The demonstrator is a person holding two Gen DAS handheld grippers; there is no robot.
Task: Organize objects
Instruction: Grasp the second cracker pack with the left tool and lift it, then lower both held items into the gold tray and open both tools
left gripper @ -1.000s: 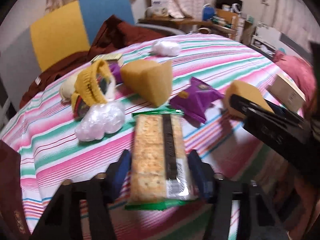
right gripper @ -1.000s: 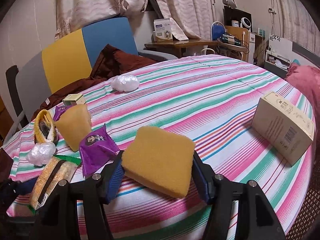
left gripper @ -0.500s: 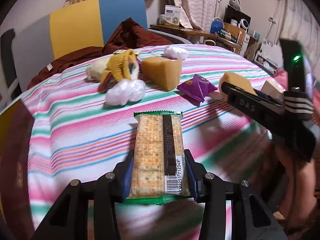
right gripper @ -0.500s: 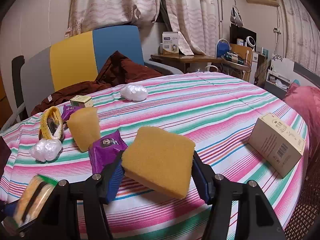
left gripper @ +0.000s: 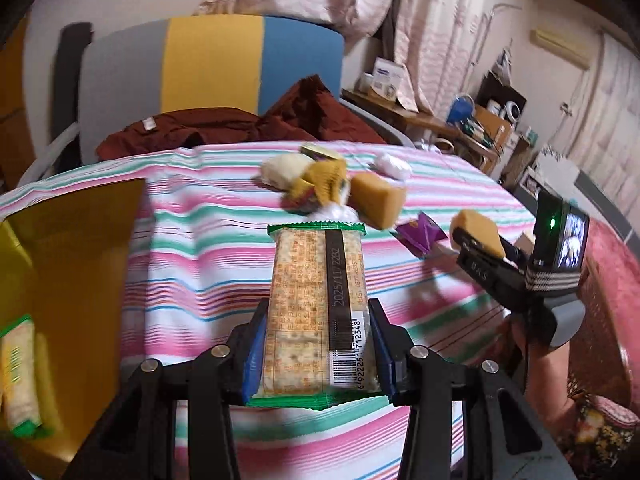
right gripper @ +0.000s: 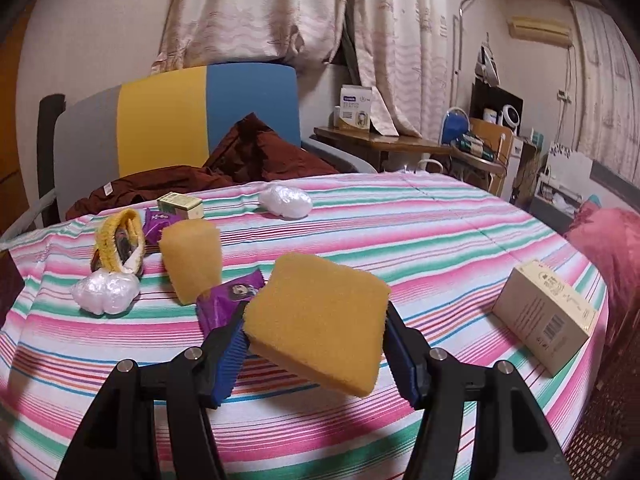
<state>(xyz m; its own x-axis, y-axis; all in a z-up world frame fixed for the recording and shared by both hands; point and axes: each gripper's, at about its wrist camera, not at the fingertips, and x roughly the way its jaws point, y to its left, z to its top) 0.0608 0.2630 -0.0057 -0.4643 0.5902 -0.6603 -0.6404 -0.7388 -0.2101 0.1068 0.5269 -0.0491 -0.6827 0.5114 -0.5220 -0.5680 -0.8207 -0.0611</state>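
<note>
My left gripper (left gripper: 318, 344) is shut on a green-edged cracker pack (left gripper: 316, 300), held above the striped tablecloth (left gripper: 200, 272). A yellow box (left gripper: 68, 280) stands at the left; another cracker pack (left gripper: 18, 376) lies in it. My right gripper (right gripper: 316, 344) is shut on a flat yellow sponge (right gripper: 320, 316), lifted over the table; it shows at right in the left wrist view (left gripper: 476, 232). On the table lie a second sponge (right gripper: 192, 256), a purple snack pack (right gripper: 228, 300), a white plastic wad (right gripper: 106, 290) and a yellow knitted item (right gripper: 120, 240).
A cardboard box (right gripper: 544, 316) lies at the table's right edge. Another white wad (right gripper: 286, 200) and a small green box (right gripper: 180, 206) sit at the far side. A chair (right gripper: 180, 120) with a dark red garment (right gripper: 224, 168) stands behind the table.
My left gripper has lifted and drawn back to the left with the cracker pack, bringing the yellow box into view. My right gripper has risen a little with the sponge.
</note>
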